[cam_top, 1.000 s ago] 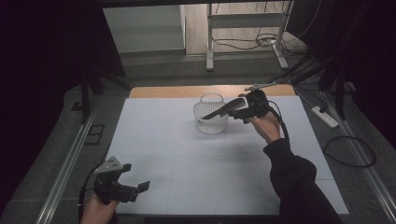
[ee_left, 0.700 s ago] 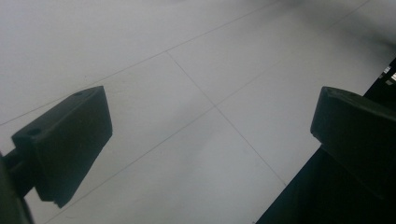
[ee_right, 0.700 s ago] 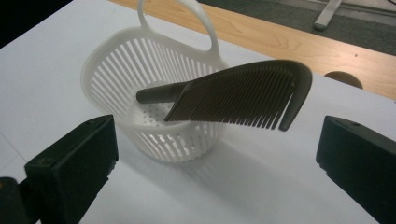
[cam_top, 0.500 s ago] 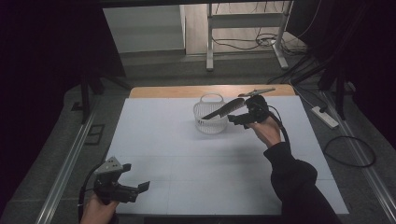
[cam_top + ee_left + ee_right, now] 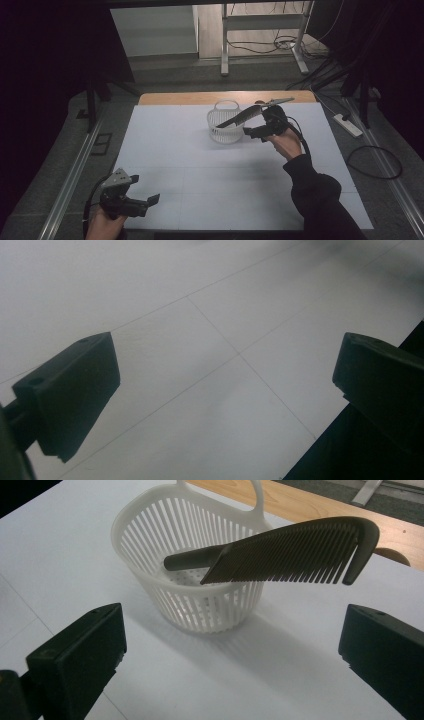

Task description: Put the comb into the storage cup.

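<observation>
Dark grey plastic comb (image 5: 290,550) leans handle-down in white slatted plastic basket (image 5: 150,540), just ahead of wide-open right gripper (image 5: 232,645).

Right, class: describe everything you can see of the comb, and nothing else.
The comb is dark olive-grey, apparently plastic, with a rounded handle and a long row of fine teeth pointing down. It lies tilted: its handle end sits inside the white slatted basket, its toothed part rests across the basket's rim and sticks out beyond it, end raised. Nothing else touches it; the right gripper is open, its jaws apart in front of the basket.
</observation>
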